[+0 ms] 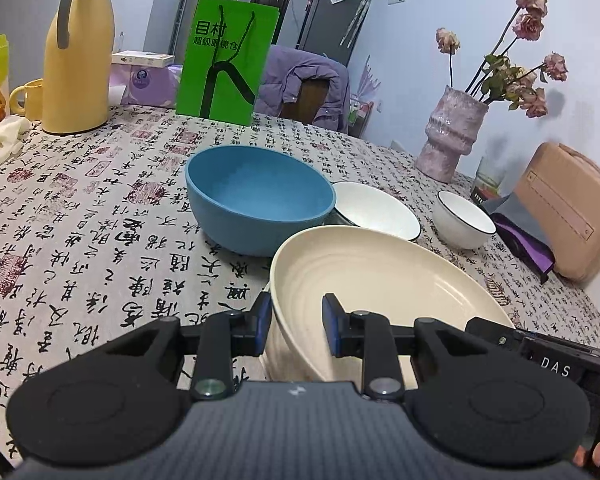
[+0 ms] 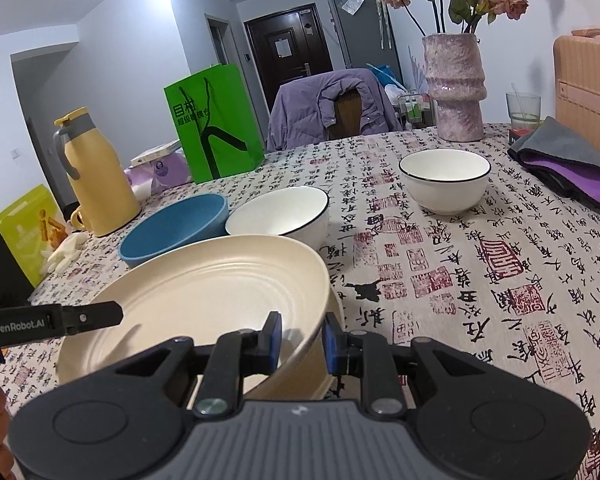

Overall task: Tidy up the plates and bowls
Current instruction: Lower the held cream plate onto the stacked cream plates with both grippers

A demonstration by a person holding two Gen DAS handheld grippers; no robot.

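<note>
Two tongs, left tongs (image 1: 296, 326) and right tongs (image 2: 300, 340), clamped on cream plate (image 1: 380, 276), calligraphy tablecloth (image 1: 80, 248), grey walls.

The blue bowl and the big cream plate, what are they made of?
The blue bowl looks like matte plastic or a fibre mix: dull, slightly grainy, no shine. The cream plate looks like glazed ceramic, with a soft sheen and ridged rings, though melamine is possible.
</note>
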